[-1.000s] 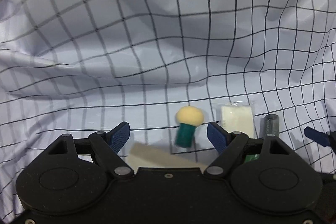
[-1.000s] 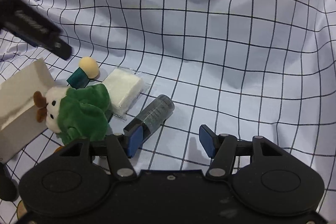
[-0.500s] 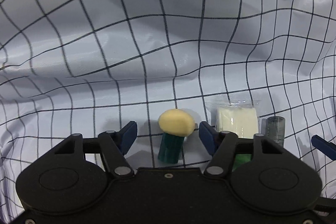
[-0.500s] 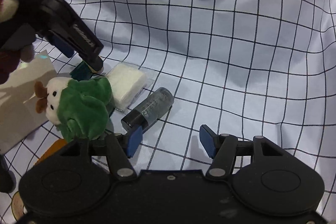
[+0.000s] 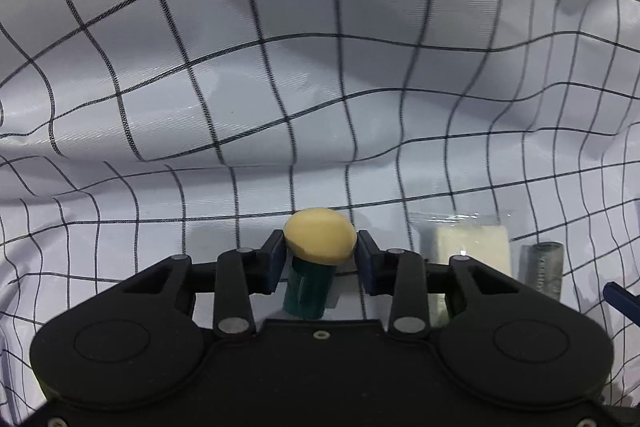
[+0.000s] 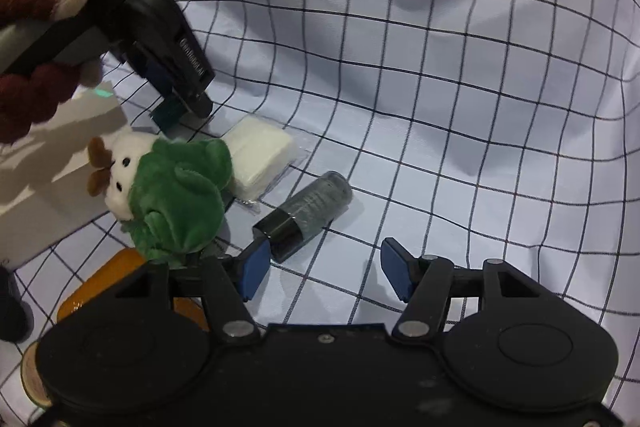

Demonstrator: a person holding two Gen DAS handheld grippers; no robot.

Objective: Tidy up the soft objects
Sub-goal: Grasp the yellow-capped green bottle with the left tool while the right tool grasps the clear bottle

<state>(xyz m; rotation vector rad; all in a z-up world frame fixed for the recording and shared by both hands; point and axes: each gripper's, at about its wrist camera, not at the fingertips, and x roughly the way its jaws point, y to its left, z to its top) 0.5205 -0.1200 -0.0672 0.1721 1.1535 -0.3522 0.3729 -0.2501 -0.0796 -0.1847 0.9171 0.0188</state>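
On the white black-checked cloth [image 5: 248, 75], my left gripper [image 5: 320, 255] pinches the yellow foam dome of a sponge applicator with a dark green handle [image 5: 320, 235] between its blue pads. My right gripper [image 6: 324, 269] hangs spread and empty, just beside a clear black-capped bottle [image 6: 308, 215]; a green plush toy [image 6: 176, 195] lies near.

The left tongs [image 5: 320, 259] close on the yellow foam sponge with a green cylindrical handle [image 5: 320, 235], which lies on the grid-checked white cloth [image 5: 280, 87]. Right of them lies the white pad in clear wrap [image 6: 260, 155], then the clear tube bottle with a black cap [image 6: 304, 217], its cap just beside the right tongs' [image 6: 324, 269] left finger. The green-and-white plush toy [image 6: 168, 195] sits left of the right tongs, touching the pad.
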